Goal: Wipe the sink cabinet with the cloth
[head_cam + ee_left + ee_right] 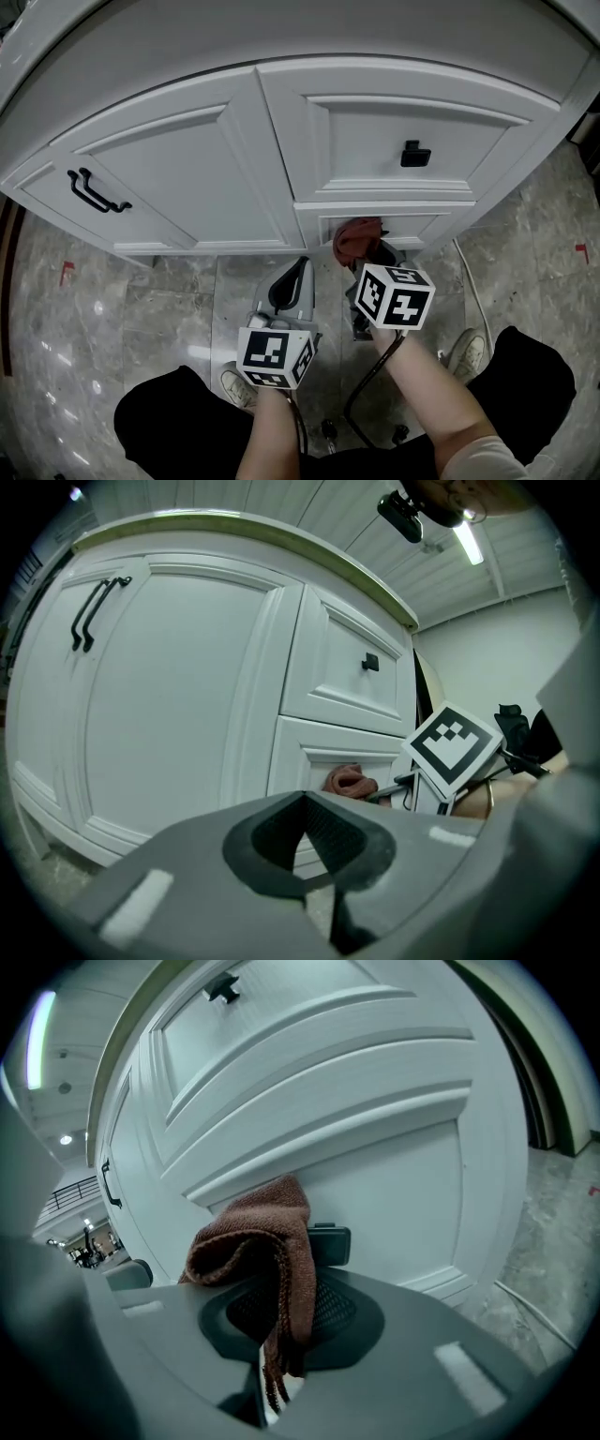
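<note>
The white sink cabinet (pixel 187 178) fills the top of the head view. My right gripper (pixel 371 255) is shut on a reddish-brown cloth (pixel 358 236) and holds it against the lower drawer front (pixel 427 225). In the right gripper view the cloth (pixel 258 1241) bunches over the shut jaws of the right gripper (pixel 281 1335), with a black drawer knob (pixel 330 1244) just behind it. My left gripper (pixel 298 274) hangs lower left of the cloth, shut and holding nothing. Its own view has the left gripper (pixel 305 810), the cloth (pixel 349 780) and the right gripper's marker cube (pixel 452 747).
A black bar handle (pixel 97 192) sits on the left door and a black knob (pixel 414 155) on the upper drawer. Grey marble floor (pixel 122 309) lies below. The person's shoes (pixel 461 352) and a thin cable (pixel 473 291) are near the cabinet base.
</note>
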Tool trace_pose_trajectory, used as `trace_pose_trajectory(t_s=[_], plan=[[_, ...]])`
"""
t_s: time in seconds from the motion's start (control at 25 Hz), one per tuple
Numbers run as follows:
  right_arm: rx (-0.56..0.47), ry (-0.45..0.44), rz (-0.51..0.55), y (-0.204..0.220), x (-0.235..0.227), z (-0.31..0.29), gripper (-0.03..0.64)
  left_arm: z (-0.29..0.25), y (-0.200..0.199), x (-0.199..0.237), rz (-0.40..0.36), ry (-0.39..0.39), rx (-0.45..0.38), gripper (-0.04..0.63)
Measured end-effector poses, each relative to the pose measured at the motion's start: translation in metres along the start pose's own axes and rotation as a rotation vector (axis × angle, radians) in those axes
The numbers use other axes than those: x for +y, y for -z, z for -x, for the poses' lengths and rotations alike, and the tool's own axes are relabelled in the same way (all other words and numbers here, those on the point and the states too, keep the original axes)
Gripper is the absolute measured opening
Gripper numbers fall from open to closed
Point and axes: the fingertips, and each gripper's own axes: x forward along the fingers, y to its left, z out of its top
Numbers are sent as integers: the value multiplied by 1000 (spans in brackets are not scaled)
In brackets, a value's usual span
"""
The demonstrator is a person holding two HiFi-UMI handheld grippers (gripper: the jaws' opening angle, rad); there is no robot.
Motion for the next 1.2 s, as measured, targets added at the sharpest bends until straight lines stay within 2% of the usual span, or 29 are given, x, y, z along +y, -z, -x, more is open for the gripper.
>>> trace_pose_trajectory(t_s=[0.24, 0.48, 0.92, 1.04, 1.2], plan=[[0, -22, -22, -3, -4, 16, 78, -15, -1, -25, -11, 53, 2, 0], [-15, -30, 14, -11, -11, 34, 78, -27, -3, -45, -8, 88, -5, 0], [-16, 81, -40, -14, -59, 39, 78, -43, 2, -62, -9, 112, 7, 0], [-27, 88, -54, -21, -67, 34, 77, -48, 5, -67, -13, 121, 15, 0], [-28, 77, -16, -25, -69, 33, 78, -53, 10, -72, -11, 124, 27, 0]])
